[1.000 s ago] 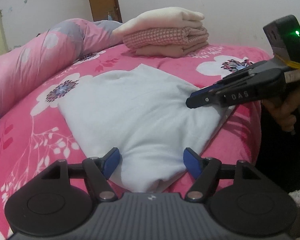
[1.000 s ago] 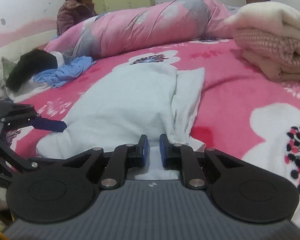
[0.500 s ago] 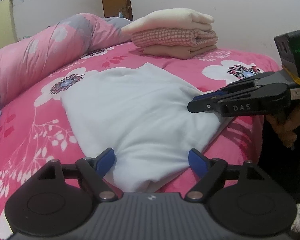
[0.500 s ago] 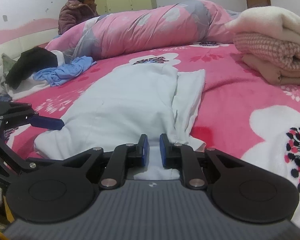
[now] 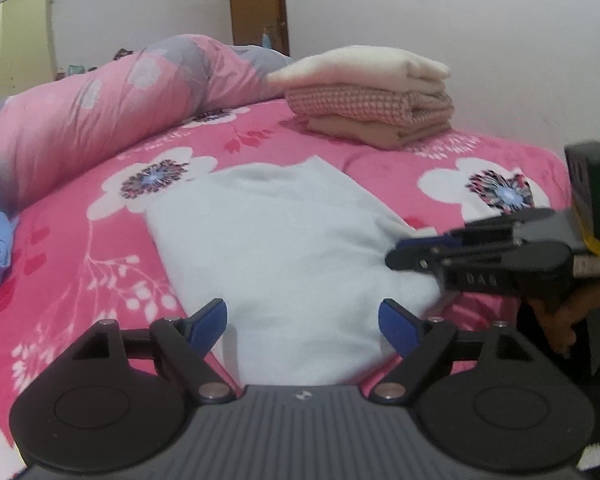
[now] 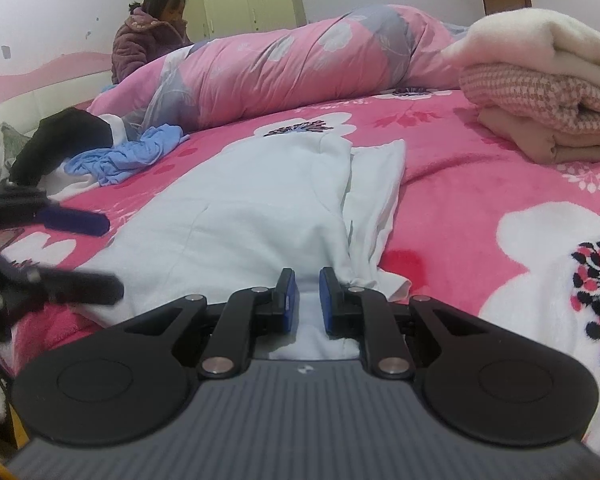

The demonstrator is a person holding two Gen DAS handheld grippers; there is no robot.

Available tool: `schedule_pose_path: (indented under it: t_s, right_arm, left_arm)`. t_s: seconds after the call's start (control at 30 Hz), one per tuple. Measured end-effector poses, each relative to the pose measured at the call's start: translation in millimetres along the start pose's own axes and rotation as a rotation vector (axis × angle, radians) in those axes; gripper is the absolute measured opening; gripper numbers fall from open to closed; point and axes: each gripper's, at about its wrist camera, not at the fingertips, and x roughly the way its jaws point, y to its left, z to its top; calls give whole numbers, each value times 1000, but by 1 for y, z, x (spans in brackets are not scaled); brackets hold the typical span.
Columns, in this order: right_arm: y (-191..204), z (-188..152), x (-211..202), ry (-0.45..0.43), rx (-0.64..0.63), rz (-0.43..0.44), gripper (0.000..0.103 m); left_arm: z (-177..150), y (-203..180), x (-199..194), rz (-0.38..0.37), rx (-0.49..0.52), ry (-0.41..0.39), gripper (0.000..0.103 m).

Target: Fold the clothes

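Pink flowered bedding [image 5: 380, 160] covers the whole working surface, a bed that runs back to a pale wall. Nearest the cameras lies the white garment [image 5: 292, 248], already doubled lengthwise into a long strip with its near end hanging toward the bed's front edge. The left gripper [image 5: 302, 316] sits over that near end with its jaws spread wide; they have just been opening, and cloth lies between the blue pads without being pressed. The right gripper [image 6: 304, 296] is closed down to a narrow gap on the garment's near right corner, pinching a ridge of fabric that bunches up between its pads.

My reading is that the lengthwise fold is done and the crosswise fold is about to start. The left jaws need to close on the near left corner to match the right one's hold, then both ends should be carried together toward the far hem. In the right wrist view a folded-under panel sticks out along the right side of the strip, so it may need tucking to keep the edges square.

Room for this is fair: bare bedding lies on both sides of the strip and beyond its far end. Farther left sit a crumpled blue cloth [image 6: 132, 156] and a black item [image 6: 60, 140], well apart from the garment. Farther back are a rolled pink quilt [image 5: 100, 120] and a stack of folded clothes [image 5: 372, 108] at the right rear, a likely destination. A person in a purple coat [image 6: 148, 40] sits beyond the quilt.
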Motion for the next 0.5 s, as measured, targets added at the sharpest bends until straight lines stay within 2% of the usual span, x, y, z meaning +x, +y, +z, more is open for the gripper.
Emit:
schedule_pose_path:
  t_s: [0.07, 0.13, 0.23, 0.33, 0.5]
  right_arm:
    - [0, -1, 0, -3, 1, -1, 12]
    - [1, -1, -1, -6, 1, 0, 12]
    - [-1, -2, -1, -7, 7, 5, 12]
    - [-1, -2, -1, -8, 12, 9, 12]
    - [-2, -3, -1, -10, 16, 12, 12]
  left_arm:
    - [0, 2, 6, 15, -11, 21, 84]
    - [-3, 3, 18, 29, -25, 85, 85]
    - [-12, 11, 31, 22, -95, 143, 92]
    - [-12, 18, 32, 0, -146, 157, 94]
    - [-12, 11, 32, 24, -116, 155, 96]
